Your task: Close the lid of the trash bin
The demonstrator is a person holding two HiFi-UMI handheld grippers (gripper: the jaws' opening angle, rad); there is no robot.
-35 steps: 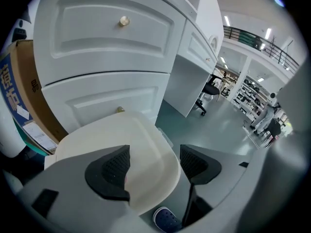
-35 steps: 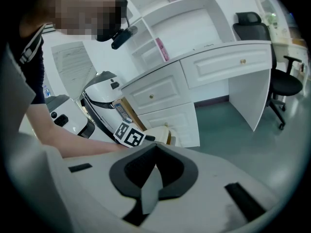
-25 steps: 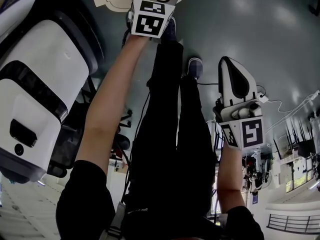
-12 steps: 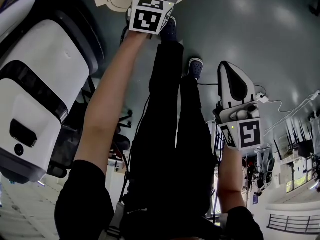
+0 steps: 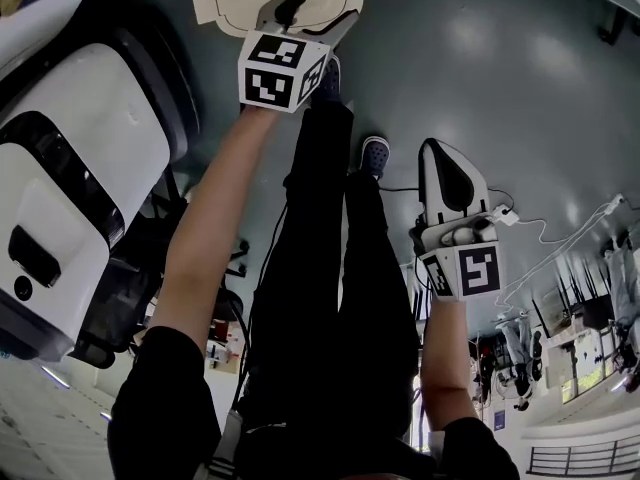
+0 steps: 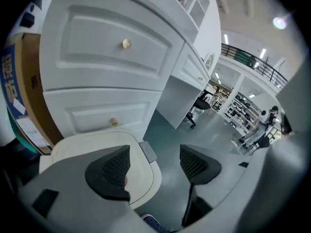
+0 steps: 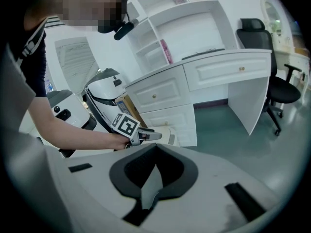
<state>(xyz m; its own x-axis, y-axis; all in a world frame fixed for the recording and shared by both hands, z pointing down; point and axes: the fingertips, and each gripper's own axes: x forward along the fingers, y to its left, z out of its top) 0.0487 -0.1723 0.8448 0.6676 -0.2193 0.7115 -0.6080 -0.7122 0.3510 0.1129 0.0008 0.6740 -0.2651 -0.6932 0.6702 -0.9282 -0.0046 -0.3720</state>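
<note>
Trash bin (image 5: 230, 3), cream, on grey-green floor (image 6: 192, 132) just in front of white drawer cabinet (image 6: 97, 52). Lid (image 6: 92, 142) lies flat on top, with a grey tab at its edge. Left gripper (image 6: 155, 166) is above the lid, fingers apart with nothing between them, one finger over the lid. Right gripper (image 7: 153, 176) is well apart at the person's side, fingers closed together, empty.

1 trash bin (image 5: 225, 3), 1 ofc chair (image 7: 255, 33), 2 grippers: left gripper (image 6: 154, 166), right gripper (image 7: 150, 178).
</note>
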